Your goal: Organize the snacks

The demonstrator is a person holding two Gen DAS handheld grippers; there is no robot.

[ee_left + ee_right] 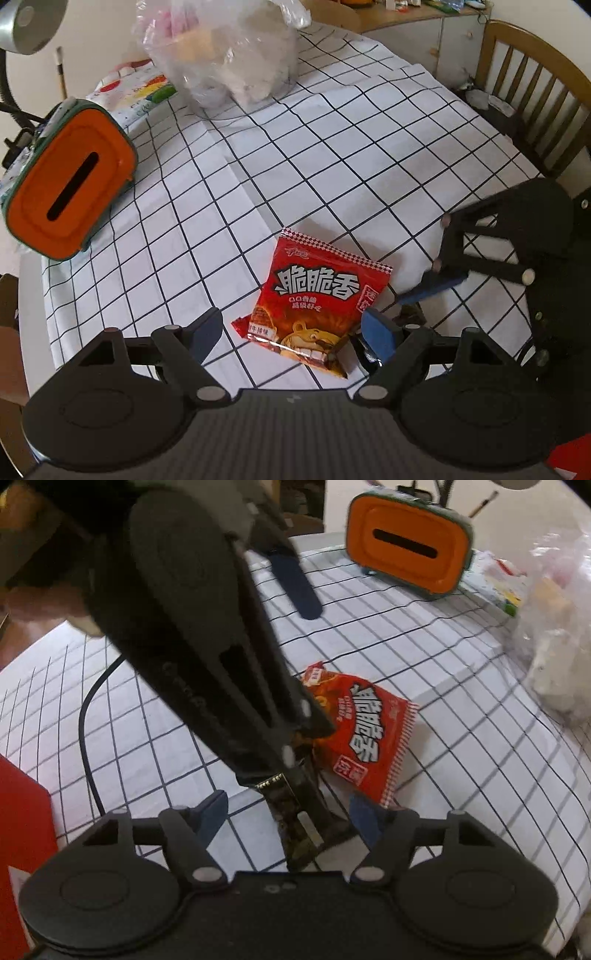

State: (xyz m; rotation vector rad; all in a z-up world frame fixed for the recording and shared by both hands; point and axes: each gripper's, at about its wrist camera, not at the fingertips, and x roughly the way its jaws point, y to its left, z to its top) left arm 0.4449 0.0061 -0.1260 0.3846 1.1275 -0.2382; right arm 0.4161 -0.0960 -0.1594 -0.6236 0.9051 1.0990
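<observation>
A red snack packet [314, 306] with white Chinese lettering lies flat on the checked tablecloth [295, 166]. My left gripper [295, 332] is open, its fingers on either side of the packet's near end. A small dark packet [364, 350] lies by its right finger. In the right wrist view the red packet [365, 734] lies ahead, and the dark packet [291, 823] sits between the fingers of my open right gripper [288, 812]. The left gripper's body [207, 627] crosses over it. The right gripper [424, 291] shows at the right of the left wrist view.
An orange-lidded box with a slot [66, 181] stands at the left, also in the right wrist view [406, 542]. A clear plastic bag of snacks [229, 55] and a colourful pouch [136, 88] lie at the back. A wooden chair [532, 92], a black cable [88, 716] and a red box [18, 830] are nearby.
</observation>
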